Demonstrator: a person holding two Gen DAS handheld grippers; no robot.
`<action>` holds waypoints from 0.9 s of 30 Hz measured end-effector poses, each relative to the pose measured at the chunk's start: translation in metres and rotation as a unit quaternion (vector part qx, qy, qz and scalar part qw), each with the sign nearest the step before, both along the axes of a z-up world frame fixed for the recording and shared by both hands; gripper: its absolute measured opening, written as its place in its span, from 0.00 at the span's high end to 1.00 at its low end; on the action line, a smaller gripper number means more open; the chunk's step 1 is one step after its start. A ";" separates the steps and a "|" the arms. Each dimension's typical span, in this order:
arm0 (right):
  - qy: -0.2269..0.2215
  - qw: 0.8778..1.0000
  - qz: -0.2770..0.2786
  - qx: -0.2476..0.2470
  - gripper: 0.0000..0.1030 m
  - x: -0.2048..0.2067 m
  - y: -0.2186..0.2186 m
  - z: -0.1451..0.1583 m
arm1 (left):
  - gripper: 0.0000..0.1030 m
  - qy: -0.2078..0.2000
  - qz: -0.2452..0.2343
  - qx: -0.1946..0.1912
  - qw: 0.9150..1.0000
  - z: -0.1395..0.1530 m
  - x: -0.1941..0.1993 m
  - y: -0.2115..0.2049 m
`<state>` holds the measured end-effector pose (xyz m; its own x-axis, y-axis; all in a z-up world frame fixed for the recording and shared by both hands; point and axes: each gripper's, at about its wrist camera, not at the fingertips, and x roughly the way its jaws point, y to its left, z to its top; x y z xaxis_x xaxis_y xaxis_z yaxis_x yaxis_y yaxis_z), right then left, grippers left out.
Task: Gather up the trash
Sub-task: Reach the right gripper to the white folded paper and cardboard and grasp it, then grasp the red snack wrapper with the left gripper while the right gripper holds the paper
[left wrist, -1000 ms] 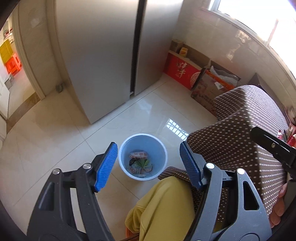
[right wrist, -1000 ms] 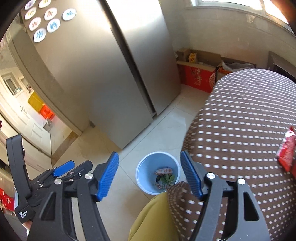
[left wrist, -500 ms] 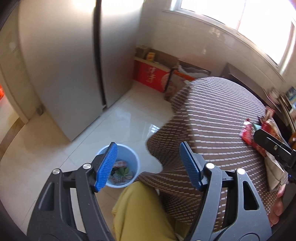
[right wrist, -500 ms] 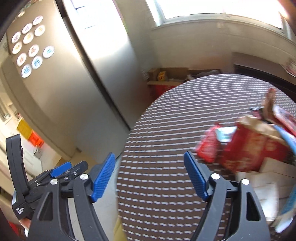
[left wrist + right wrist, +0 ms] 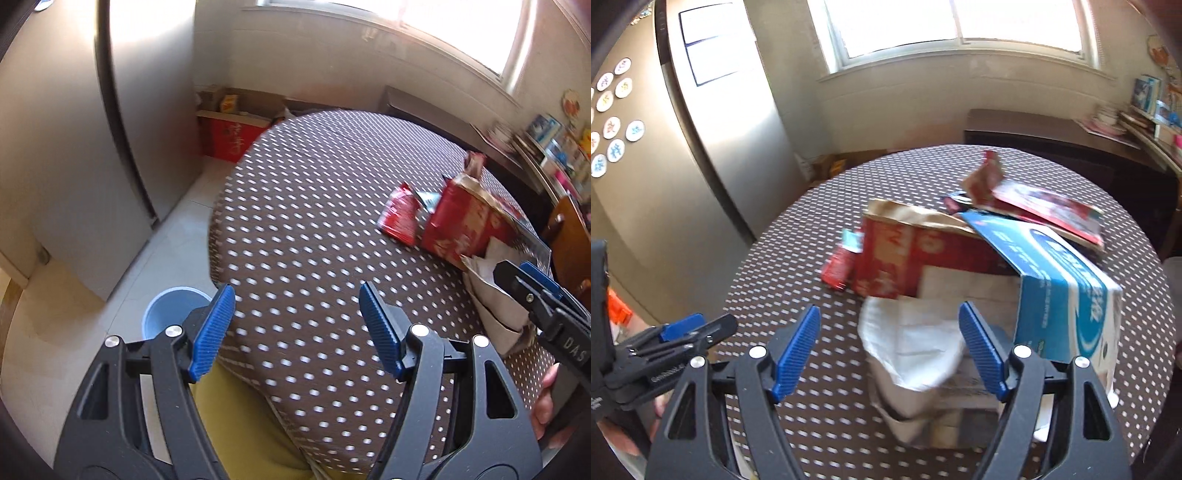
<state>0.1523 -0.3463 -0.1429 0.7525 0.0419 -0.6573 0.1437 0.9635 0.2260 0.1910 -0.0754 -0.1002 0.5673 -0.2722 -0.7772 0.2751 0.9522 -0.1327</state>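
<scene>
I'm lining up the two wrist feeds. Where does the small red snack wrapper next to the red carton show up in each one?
Left wrist: the red snack wrapper lies right of centre in the upper half, just left of the red carton.
Right wrist: the wrapper sits left of centre at mid-height, again against the carton's left side.
Shared landmark: the brown dotted tablecloth under both.

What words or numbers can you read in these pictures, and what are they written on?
"DAS": white letters on the black right gripper, cut off at the picture's edge.
Red cardboard box on the dotted table: pale characters, too blurred.
Blue and white carton: white characters, too blurred.
Red box on the floor: gold characters, too blurred.
</scene>
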 end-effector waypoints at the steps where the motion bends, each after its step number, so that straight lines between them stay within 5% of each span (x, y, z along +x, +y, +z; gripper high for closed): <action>1: 0.006 1.000 0.000 0.001 0.26 -0.002 -0.003 -0.006 | 0.33 0.002 -0.003 0.001 1.000 -0.001 0.000 -0.003; 7: 0.021 1.000 0.005 0.005 0.27 -0.014 -0.003 -0.030 | 0.33 0.014 -0.014 0.011 1.000 -0.010 -0.004 -0.016; 10: 0.018 0.998 -0.009 -0.059 0.64 -0.017 0.009 -0.034 | 0.33 0.019 -0.013 0.013 1.000 -0.011 -0.004 -0.017; 12: 0.013 0.999 0.002 -0.040 0.71 -0.017 0.009 -0.031 | 0.33 0.020 -0.012 0.012 1.000 -0.012 -0.003 -0.017; 19: -0.066 0.996 0.032 0.054 0.73 -0.019 -0.011 0.015 | 0.33 0.009 -0.013 0.007 1.000 -0.002 0.005 -0.019; 27: -0.171 0.984 0.008 0.046 0.73 -0.029 -0.030 0.082 | 0.28 0.001 -0.045 -0.001 0.999 0.008 0.026 -0.046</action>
<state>0.1236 -0.3764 -0.0610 0.9279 0.1036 -0.3582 0.0282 0.9384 0.3445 0.2171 -0.1210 -0.0925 0.5398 -0.3229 -0.7774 0.3586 0.9237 -0.1346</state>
